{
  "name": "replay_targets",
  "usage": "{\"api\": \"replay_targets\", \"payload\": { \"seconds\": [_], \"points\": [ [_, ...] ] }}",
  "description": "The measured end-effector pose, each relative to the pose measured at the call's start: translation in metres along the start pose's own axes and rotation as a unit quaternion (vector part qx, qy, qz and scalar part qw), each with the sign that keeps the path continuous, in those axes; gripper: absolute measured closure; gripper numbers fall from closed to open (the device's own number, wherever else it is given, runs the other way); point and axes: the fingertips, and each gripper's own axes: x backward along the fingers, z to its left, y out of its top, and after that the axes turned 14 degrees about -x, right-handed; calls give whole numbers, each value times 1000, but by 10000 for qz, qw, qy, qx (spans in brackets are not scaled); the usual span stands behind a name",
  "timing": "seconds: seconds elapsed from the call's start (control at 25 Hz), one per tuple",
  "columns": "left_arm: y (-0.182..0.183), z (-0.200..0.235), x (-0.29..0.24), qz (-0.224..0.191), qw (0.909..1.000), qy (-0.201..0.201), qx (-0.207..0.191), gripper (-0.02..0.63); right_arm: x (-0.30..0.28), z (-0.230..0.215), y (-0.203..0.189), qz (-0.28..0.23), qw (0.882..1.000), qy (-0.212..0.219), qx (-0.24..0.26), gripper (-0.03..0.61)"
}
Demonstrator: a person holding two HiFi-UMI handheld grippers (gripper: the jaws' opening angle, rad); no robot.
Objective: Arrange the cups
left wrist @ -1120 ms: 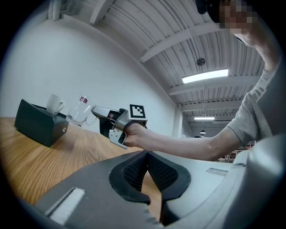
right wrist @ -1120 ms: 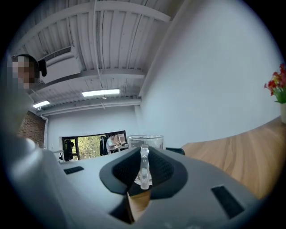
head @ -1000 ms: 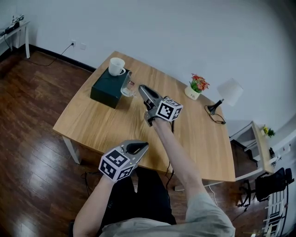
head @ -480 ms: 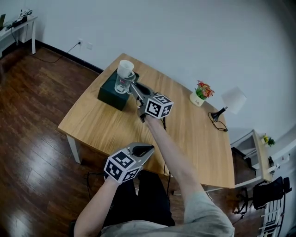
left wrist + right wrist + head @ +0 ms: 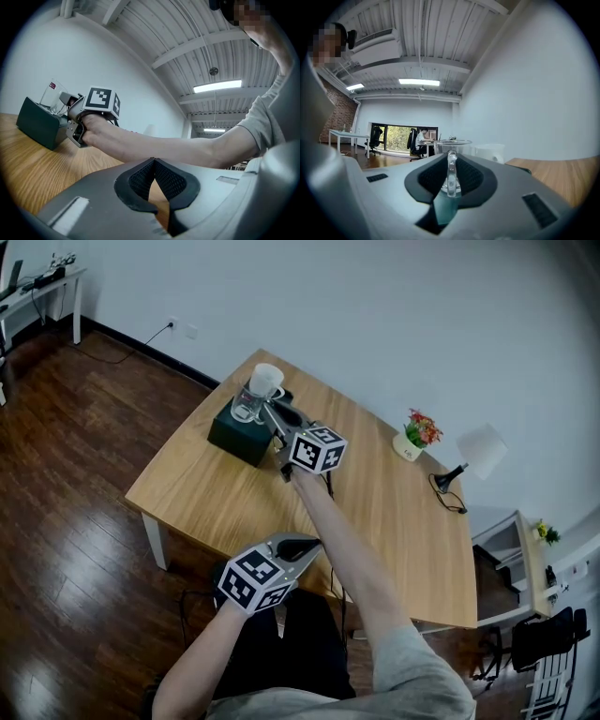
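Note:
A clear glass cup point(image 5: 247, 405) with a handle is over the top of a dark green box point(image 5: 236, 435), right beside a white cup point(image 5: 266, 381) that stands on the box. My right gripper point(image 5: 266, 412) is shut on the glass cup's handle point(image 5: 451, 172). The glass cup point(image 5: 453, 147) is upright, with the white cup point(image 5: 490, 153) just behind it on the right. I cannot tell whether the glass rests on the box. My left gripper point(image 5: 313, 544) hangs at the table's near edge, shut and empty point(image 5: 153, 160). From there the glass cup point(image 5: 53, 96) shows above the box point(image 5: 40, 127).
The wooden table point(image 5: 394, 512) carries a small flower pot point(image 5: 414, 439) and a white desk lamp point(image 5: 473, 454) at its far right. Dark wood floor point(image 5: 66, 512) lies to the left. A side desk point(image 5: 511, 559) stands to the right.
My right gripper has carried the glass cup from the box's right edge to over the box, next to the white cup, and rolled it upright. The left gripper has stayed put.

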Motion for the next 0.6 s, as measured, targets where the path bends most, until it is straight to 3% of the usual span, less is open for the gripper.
{"api": "replay_targets", "payload": {
  "seconds": [0.12, 0.2, 0.24, 0.6],
  "points": [
    [0, 1, 1, 2, 10000, 2, 3, 609, 0, 2, -1, 73, 9999, 98, -9, 526],
    [0, 0, 1, 20, 10000, 3, -11, 609, 1, 1, 0, 158, 9999, 15, 69, 524],
    [-1, 0, 1, 30, 10000, 5, -24, 609, 2, -1, 1, 187, 9997, -69, 122, 488],
    [-2, 1, 1, 46, 10000, 18, -64, 609, 29, 5, 14, 268, 9989, -218, 308, 486]
  ]
}}
